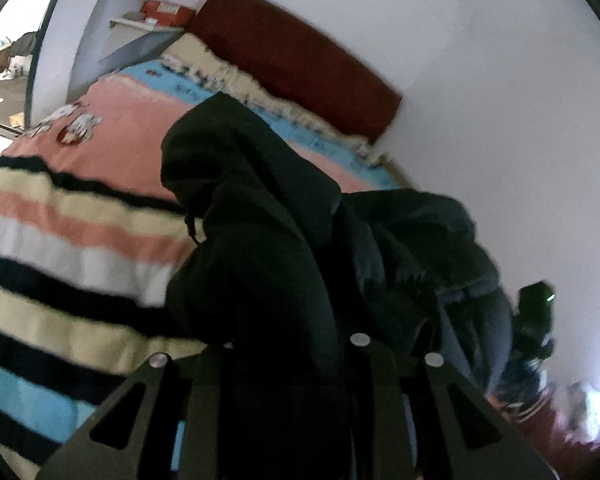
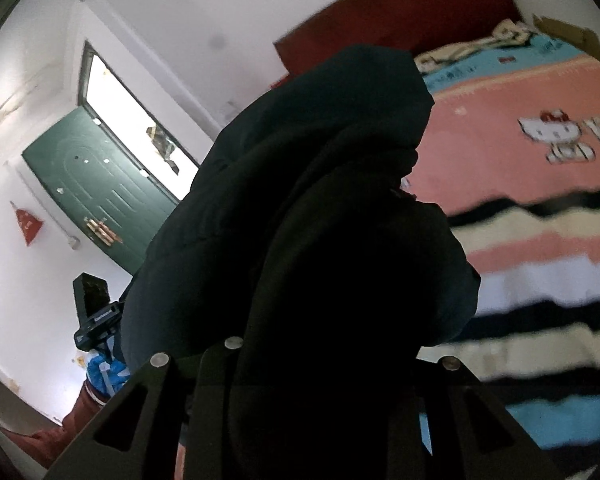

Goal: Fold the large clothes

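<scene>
Broadly, a bed (image 1: 112,148) with a pink, blue and striped blanket (image 2: 540,240) fills both views, its dark red headboard (image 1: 300,64) against the white wall. Above it hangs a dark hooded garment (image 1: 260,216), bunched and lifted off the blanket. The left gripper (image 1: 292,364) is clamped on its fabric; likewise the right gripper (image 2: 320,364) pinches another fold.

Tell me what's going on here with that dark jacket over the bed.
A person with a gripper in each hand is holding a dark hooded jacket above a bed with a striped cartoon blanket. The left gripper and right gripper are both clamped on the bunched fabric. The jacket is not yet folded.
</scene>
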Tool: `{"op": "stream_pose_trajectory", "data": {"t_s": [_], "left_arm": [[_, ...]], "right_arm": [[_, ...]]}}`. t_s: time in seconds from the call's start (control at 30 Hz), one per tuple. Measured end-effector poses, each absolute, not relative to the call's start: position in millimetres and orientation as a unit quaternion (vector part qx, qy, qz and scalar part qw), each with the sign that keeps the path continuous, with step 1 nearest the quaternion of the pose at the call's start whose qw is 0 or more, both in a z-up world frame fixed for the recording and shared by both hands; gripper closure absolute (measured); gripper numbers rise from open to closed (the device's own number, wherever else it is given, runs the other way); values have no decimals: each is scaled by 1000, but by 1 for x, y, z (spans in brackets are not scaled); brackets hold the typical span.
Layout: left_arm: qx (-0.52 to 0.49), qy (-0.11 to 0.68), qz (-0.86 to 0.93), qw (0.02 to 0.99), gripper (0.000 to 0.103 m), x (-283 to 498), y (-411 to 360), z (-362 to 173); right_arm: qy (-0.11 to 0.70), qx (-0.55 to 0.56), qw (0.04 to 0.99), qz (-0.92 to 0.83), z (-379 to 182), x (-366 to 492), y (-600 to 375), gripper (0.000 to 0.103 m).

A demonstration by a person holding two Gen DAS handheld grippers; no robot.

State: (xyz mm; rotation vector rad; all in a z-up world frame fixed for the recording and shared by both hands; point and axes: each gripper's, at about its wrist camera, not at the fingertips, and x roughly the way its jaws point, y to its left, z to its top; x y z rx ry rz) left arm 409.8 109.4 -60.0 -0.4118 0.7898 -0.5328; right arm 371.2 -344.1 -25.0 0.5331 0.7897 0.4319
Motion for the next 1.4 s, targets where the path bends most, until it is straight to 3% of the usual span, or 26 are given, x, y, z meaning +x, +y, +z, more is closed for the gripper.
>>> {"op": "stream_pose_trajectory", "data": {"t_s": [0.17, 0.2, 0.4, 0.47, 0.53, 0.57, 0.83, 1.4], "left_arm": [[-135, 423, -218, 869, 83, 400, 107, -120], [-132, 428, -215, 868, 79, 399, 109, -125], [-177, 441, -223, 851, 68, 392, 135, -131], [-178, 444, -227, 848, 66, 387, 138, -127], [-177, 439, -220, 853, 53, 381, 146, -120], [-183, 436, -218, 854, 52, 380, 153, -118], [-157, 407, -118, 892, 49, 341, 195, -77], [-41, 322, -5, 946, 42, 172, 126, 8]], "right_arm": [[454, 238, 845, 154, -101, 350, -338, 76], [460, 250, 839, 148, -112, 345, -342, 74], [471, 266, 834, 113, -133, 339, -364, 40], [473, 260, 836, 102, -132, 335, -366, 22], [469, 256, 841, 89, -128, 329, -370, 6], [462, 250, 848, 76, -123, 323, -375, 2], [454, 213, 865, 17, -89, 295, -399, 2], [382, 107, 918, -18, 16, 166, -299, 1]]}}
